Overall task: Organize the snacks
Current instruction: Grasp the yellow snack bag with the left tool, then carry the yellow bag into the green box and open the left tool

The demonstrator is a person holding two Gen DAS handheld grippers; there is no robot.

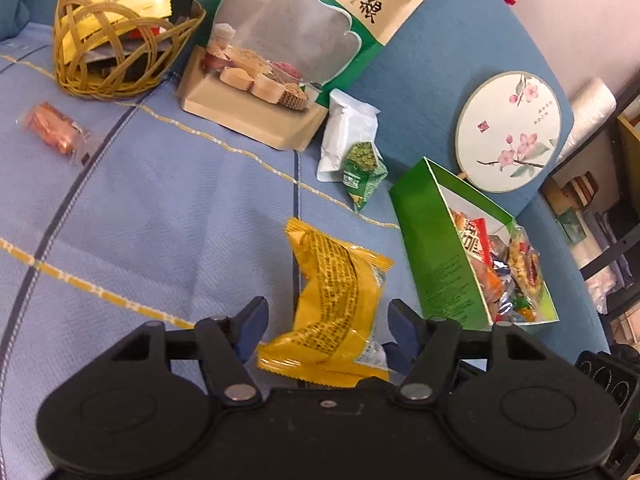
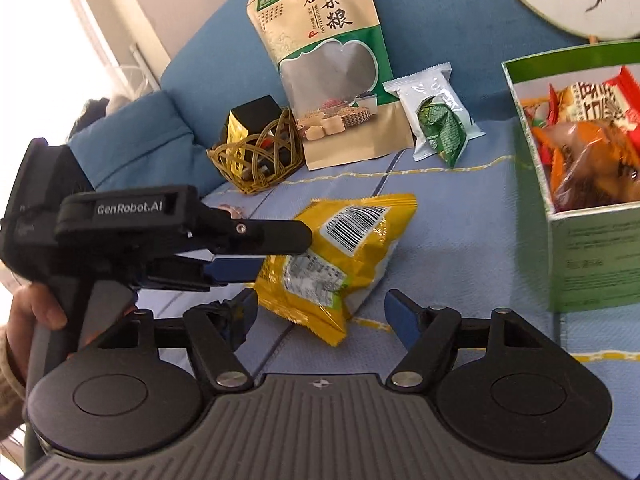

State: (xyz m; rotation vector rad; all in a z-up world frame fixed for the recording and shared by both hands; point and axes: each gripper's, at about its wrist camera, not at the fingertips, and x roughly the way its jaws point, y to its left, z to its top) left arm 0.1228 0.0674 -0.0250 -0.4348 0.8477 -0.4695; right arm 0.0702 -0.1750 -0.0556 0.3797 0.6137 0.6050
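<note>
A yellow snack packet [image 1: 336,300] lies on the blue bedspread between the open jaws of my left gripper [image 1: 326,326]; the fingers stand on either side of it without clamping. In the right wrist view the same packet [image 2: 340,248] tilts up, with the left gripper [image 2: 276,252] at its left end. My right gripper [image 2: 318,312] is open and empty just in front of the packet. A green box [image 1: 436,248] full of wrapped snacks stands to the right; it also shows in the right wrist view [image 2: 592,256].
A wicker basket [image 1: 120,60] with a black-and-gold packet sits at the back left. A large grain pouch [image 1: 288,40], a white packet [image 1: 344,132], a small green packet [image 1: 362,172], an orange candy [image 1: 52,128] and a round fan [image 1: 508,132] lie around.
</note>
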